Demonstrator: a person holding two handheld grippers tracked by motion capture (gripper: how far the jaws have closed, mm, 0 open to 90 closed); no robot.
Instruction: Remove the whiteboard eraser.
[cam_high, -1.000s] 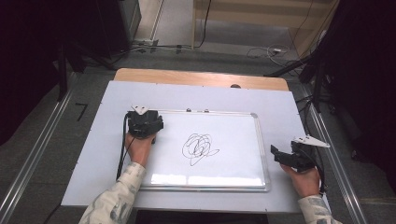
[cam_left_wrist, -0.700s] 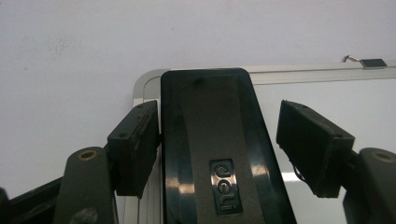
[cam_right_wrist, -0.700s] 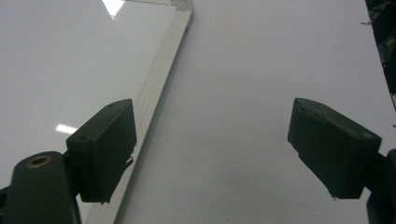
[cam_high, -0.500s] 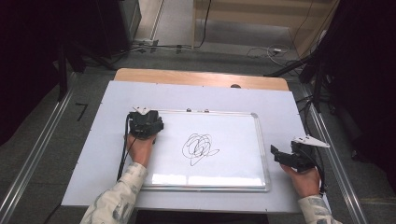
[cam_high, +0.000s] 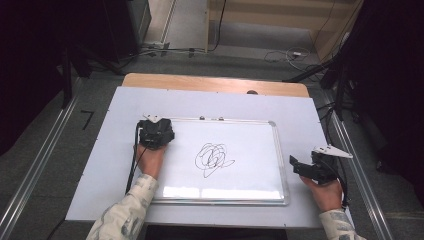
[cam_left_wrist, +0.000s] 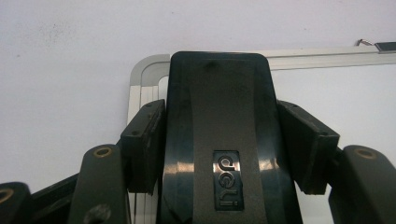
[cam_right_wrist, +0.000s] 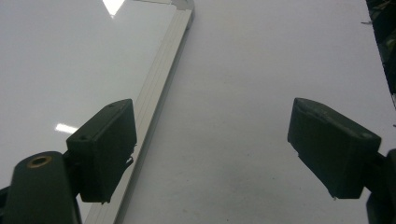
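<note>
A whiteboard with a black scribble lies on the white table cover. At its top-left corner my left gripper points down over a black board eraser. Its jaws have just been closing, and both pads now press the eraser's sides, so it is shut on it. My right gripper rests just off the board's right edge, open with nothing between its jaws. The board's aluminium frame runs past its left jaw.
The white cover overlies a wooden table whose far edge shows. Two small clips sit on the board's top rail. Metal floor rails run along both sides, and cables lie on the floor beyond.
</note>
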